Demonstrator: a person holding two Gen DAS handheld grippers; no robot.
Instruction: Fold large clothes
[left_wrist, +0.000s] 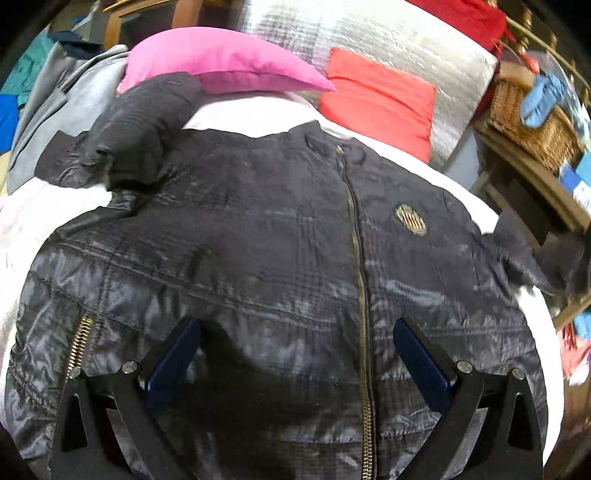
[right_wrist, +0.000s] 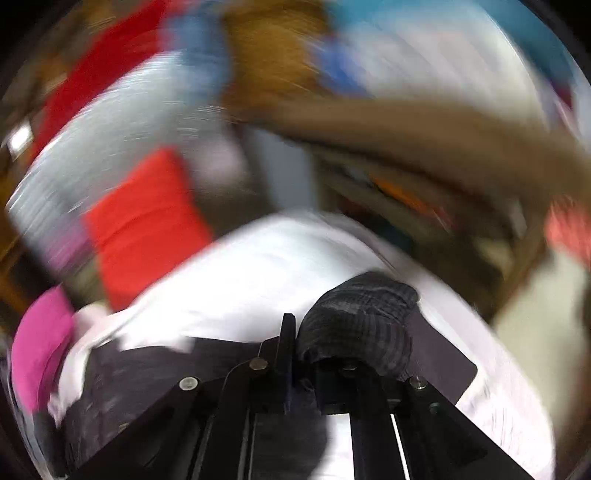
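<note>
The left gripper (left_wrist: 295, 354) hangs with its jaws wide apart and nothing between them, directly above the lower front of the dark quilted jacket (left_wrist: 258, 240). The jacket lies face up on a white sheet (left_wrist: 236, 114), zipped, its zipper (left_wrist: 356, 258) running away from the gripper toward the collar, so its long axis points straight ahead along the gripper's own line. In the right wrist view, which is heavily blurred, the right gripper (right_wrist: 291, 332) has its jaws pressed together on a bunched piece of the same dark quilted cloth, most likely the sleeve (right_wrist: 358, 321) on that side, lifted above the sheet. The other sleeve (left_wrist: 136, 136) lies crumpled up near the far left shoulder, out of either gripper's grasp. Beyond the collar sit 1 pink cushion (left_wrist: 221, 62) and 1 red cushion (left_wrist: 380, 99). Judging from this, the coming move is to carry the pinched sleeve across the zipper line onto the chest; the right gripper is the nearer 1 for that.
</note>
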